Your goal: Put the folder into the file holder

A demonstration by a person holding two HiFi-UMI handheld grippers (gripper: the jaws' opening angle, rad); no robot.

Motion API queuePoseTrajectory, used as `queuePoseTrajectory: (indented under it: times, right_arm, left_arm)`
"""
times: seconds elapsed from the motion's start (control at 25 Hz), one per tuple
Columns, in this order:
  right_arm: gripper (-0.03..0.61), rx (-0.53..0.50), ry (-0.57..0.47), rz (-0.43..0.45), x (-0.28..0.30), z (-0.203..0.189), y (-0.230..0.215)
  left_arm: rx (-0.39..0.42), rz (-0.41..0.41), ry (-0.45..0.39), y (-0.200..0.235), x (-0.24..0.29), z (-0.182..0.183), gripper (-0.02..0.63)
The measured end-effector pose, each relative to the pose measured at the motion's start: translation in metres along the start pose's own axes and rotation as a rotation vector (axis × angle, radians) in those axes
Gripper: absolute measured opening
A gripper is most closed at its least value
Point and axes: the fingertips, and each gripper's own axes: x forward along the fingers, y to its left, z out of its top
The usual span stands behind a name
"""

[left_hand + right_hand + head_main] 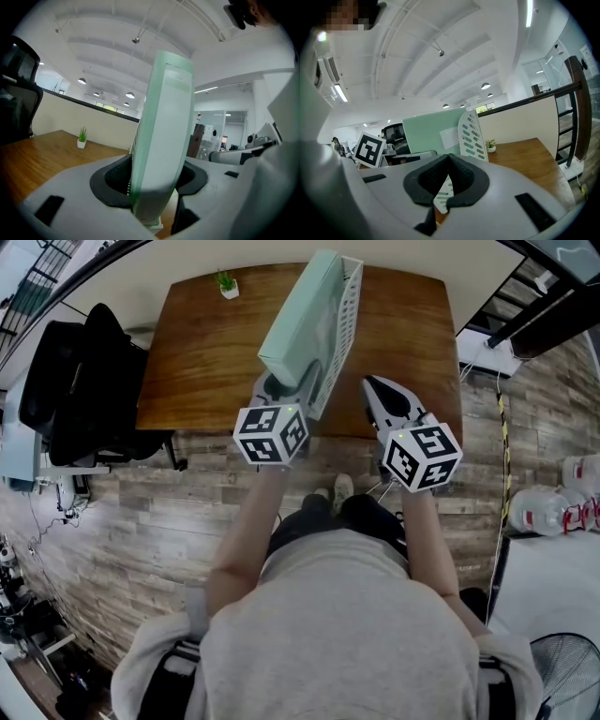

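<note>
folder (300,320): mint green
holder (349,296): white, slotted
table (206,352): brown wood grain
my cubes (272,435): black-and-white squares
plant (225,279): green

Table (206,343): brown wood, visible grain, slight sheen. Folder (300,329): pale green, smooth, matt. File holder (349,296): white slotted plastic. Floor (141,512): grey-brown planks, rough-looking wood grain. Right gripper pads (430,180): black, finely textured, matt.
</note>
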Motion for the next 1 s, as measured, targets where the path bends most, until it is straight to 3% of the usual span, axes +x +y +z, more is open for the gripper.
queuePoseTrajectory:
  times: [1.0]
  right_arm:
    - [0.009,-0.064,-0.012,0.012,-0.016,0.007,0.039]
  left_arm:
    - [-0.041,-0.085,-0.041,-0.02,-0.066,0.017,0.221]
